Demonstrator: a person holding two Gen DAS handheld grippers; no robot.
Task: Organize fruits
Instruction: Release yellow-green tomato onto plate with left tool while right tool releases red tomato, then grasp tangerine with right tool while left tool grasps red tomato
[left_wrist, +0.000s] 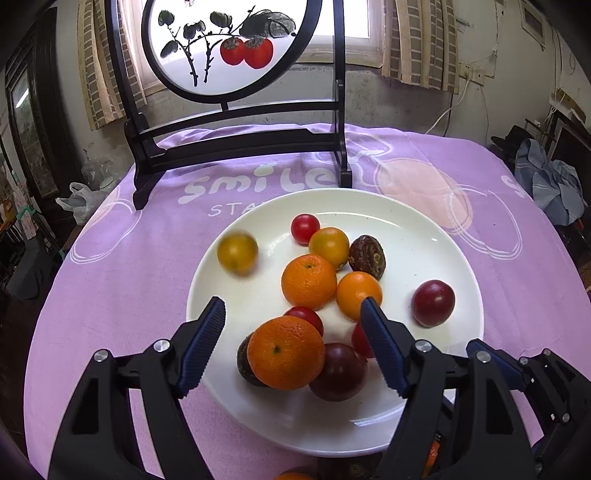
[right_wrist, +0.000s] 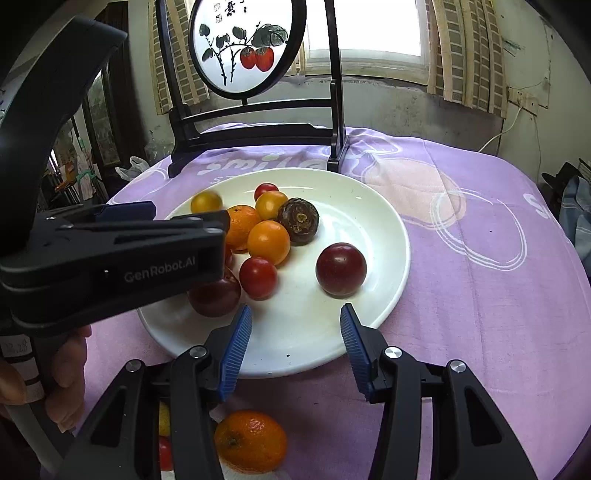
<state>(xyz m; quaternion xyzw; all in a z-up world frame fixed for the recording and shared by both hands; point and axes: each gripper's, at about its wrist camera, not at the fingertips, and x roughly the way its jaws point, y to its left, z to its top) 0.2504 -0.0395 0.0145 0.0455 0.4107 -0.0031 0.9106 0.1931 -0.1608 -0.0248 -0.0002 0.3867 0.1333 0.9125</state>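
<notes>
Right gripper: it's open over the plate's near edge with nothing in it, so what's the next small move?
Probably draw the right gripper back and down to the orange on the cloth short of the plate. Its jaws stand open and empty, and that fruit lies outside the plate, under the gripper's body.

Yellow tomato (left_wrist: 237, 253), ahead-left of the left gripper (left_wrist: 293, 325): motion-blurred. Dark fruit (left_wrist: 245, 363): mostly hidden behind the near orange (left_wrist: 285, 352). Orange (right_wrist: 250, 441) beneath the right gripper (right_wrist: 295, 325): partly hidden.

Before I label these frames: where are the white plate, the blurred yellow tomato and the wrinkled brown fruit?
white plate (right_wrist: 295, 354), right wrist view, bare near rim
yellow tomato (left_wrist: 237, 253), left wrist view, middle
brown fruit (right_wrist: 298, 220), right wrist view, top
</notes>
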